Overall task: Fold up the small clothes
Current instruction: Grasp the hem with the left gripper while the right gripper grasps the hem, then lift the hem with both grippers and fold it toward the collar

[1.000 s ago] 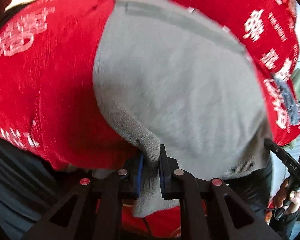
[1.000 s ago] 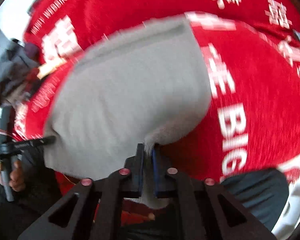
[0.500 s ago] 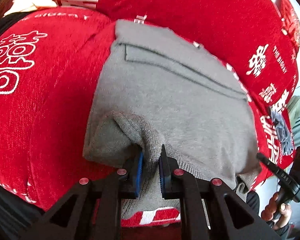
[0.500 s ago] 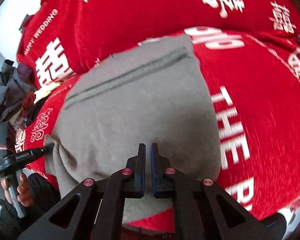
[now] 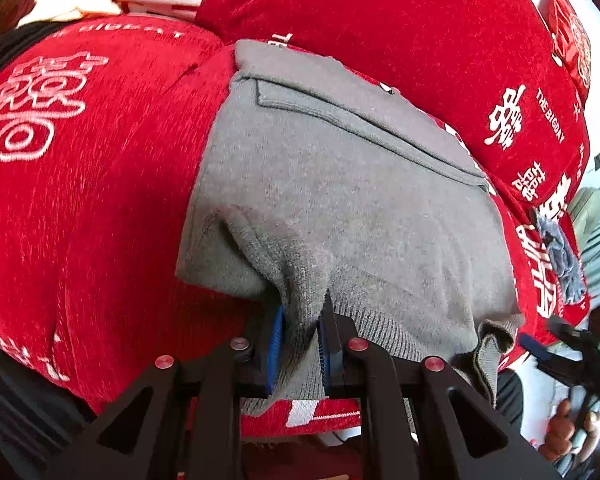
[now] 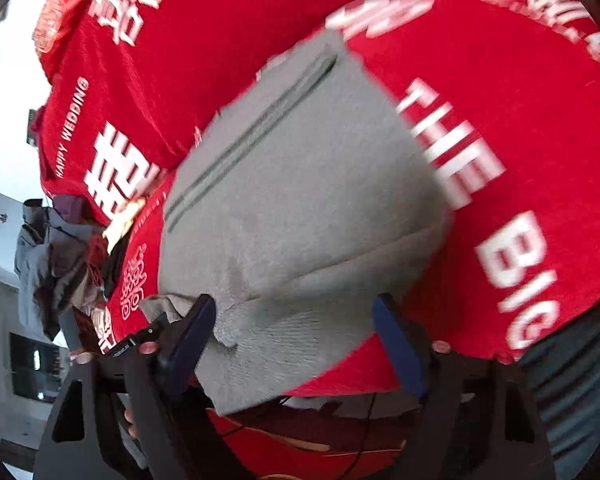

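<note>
A grey knitted garment (image 5: 340, 200) lies folded on a red cover with white lettering (image 5: 80, 200). Its ribbed hem hangs over the near edge. My left gripper (image 5: 300, 340) is shut on a bunched fold of the grey garment at its near left corner. In the right wrist view the same garment (image 6: 300, 208) fills the middle. My right gripper (image 6: 292, 340) is open wide, its blue-padded fingers on either side of the garment's near edge, holding nothing.
A pile of other clothes (image 6: 52, 256) lies at the far left of the right wrist view. A small blue-grey cloth (image 5: 560, 256) lies on the cover at the right. The person's hand and the other gripper (image 5: 572, 360) show at the lower right.
The garment was laid down on the red cover. My right gripper let go of it and opened wide. My left gripper stays shut on the near corner.
</note>
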The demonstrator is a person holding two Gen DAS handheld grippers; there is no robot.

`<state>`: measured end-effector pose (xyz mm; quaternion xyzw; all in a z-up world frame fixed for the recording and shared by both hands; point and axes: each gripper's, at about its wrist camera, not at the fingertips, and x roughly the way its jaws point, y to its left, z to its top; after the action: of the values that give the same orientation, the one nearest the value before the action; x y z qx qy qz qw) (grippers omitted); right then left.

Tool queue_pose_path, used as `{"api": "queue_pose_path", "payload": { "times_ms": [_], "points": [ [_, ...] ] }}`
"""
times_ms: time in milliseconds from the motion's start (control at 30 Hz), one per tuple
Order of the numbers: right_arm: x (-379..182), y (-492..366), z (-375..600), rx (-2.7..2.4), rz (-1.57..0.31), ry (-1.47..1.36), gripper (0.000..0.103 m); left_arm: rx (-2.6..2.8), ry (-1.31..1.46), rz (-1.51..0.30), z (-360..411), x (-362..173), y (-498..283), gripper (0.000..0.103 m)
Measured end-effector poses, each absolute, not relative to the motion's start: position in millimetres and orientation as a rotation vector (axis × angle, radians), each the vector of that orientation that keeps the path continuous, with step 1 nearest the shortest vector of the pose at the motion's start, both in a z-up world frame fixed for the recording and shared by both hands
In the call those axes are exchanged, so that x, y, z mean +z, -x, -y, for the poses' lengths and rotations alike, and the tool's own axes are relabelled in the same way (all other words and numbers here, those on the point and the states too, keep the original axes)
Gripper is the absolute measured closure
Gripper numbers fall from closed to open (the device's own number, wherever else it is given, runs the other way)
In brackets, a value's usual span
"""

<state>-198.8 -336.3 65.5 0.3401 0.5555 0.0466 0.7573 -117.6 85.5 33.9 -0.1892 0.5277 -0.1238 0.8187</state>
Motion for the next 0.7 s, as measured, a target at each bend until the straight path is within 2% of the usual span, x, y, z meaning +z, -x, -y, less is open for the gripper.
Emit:
{"api": "queue_pose_path", "payload": {
  "times_ms": [33, 67, 100, 133, 167, 200, 233, 267, 500, 633, 667, 700],
  "points": [
    [57, 191, 330, 0.093, -1.236, -0.731, 0.032, -0.265, 0.411, -1.127, -87, 33, 118, 0.088],
    [51, 186, 326, 0.083, -1.25, -0.724, 0.048, -0.266, 0.415, -1.134, -88, 31, 119, 0.083],
    [44, 182, 324, 0.075, -1.264, -0.716, 0.074, -0.255, 0.409, -1.139, -89, 30, 121, 0.076],
    [38, 180, 322, 0.068, -1.277, -0.708, 0.085, -0.243, 0.406, -1.142, -90, 29, 122, 0.062],
    [36, 180, 322, 0.062, -1.276, -0.702, 0.095, -0.231, 0.402, -1.142, -90, 27, 124, 0.061],
    [37, 183, 322, 0.064, -1.267, -0.698, 0.096, -0.244, 0.395, -1.135, -91, 26, 127, 0.063],
    [43, 188, 322, 0.076, -1.245, -0.684, 0.096, -0.259, 0.39, -1.133, -91, 27, 128, 0.084],
    [50, 193, 322, 0.084, -1.227, -0.664, 0.096, -0.292, 0.388, -1.139, -89, 27, 132, 0.094],
    [111, 237, 337, 0.16, -0.979, -0.616, 0.096, -0.325, 0.394, -1.108, -92, 37, 154, 0.093],
    [94, 236, 339, 0.167, -1.03, -0.628, 0.096, -0.304, 0.427, -1.187, -93, 17, 151, 0.093],
    [89, 236, 335, 0.179, -1.044, -0.615, 0.096, -0.301, 0.424, -1.195, -91, 14, 150, 0.089],
    [87, 237, 333, 0.178, -1.049, -0.6, 0.096, -0.297, 0.414, -1.2, -90, 13, 151, 0.081]
  ]
}}
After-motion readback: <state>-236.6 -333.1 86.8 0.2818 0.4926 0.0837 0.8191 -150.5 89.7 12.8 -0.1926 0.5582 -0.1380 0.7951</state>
